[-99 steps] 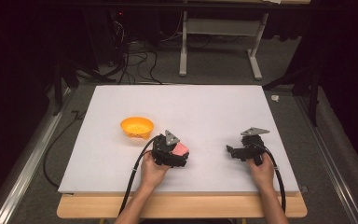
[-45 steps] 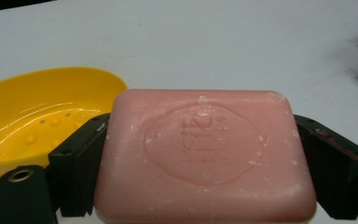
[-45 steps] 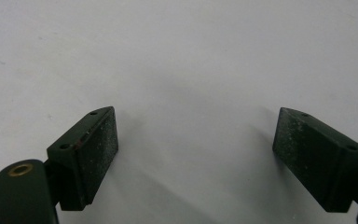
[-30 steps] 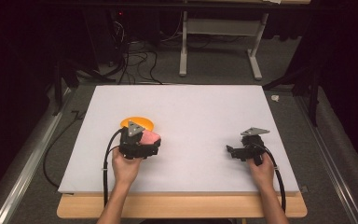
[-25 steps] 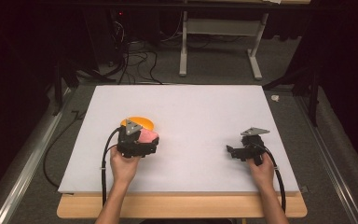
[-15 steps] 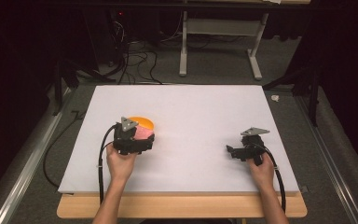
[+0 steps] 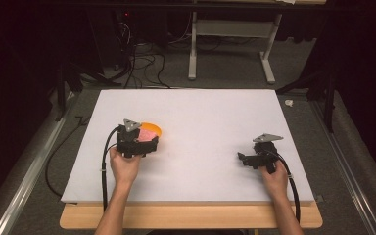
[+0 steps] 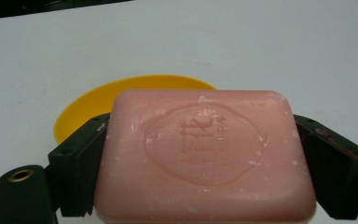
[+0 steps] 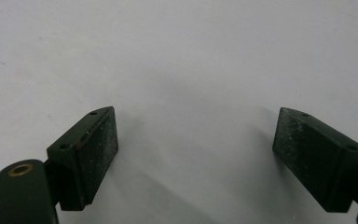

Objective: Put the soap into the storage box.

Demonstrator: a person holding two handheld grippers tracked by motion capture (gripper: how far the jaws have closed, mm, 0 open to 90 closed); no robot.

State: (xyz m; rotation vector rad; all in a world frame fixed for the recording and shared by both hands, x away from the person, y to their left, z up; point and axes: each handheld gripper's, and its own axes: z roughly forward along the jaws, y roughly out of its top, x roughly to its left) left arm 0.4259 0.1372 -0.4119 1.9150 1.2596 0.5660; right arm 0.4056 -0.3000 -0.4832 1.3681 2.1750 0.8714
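Note:
A pink bar of soap with a stamped emblem sits clamped between the two jaws of my left gripper, which is shut on it. Just beyond the soap lies a shallow orange dish. From above, my left gripper holds the soap over the near edge of the orange dish. At the table's right my right gripper rests open; its jaws stand wide apart over bare white surface with nothing between them.
The white table top has a wooden strip along its near edge. Cables and a grey stand sit on the floor past the far edge. A metal rail runs along the left.
My left gripper has carried the soap leftward and away from me, from the middle front of the table to the orange dish. The right gripper has stayed where it was.

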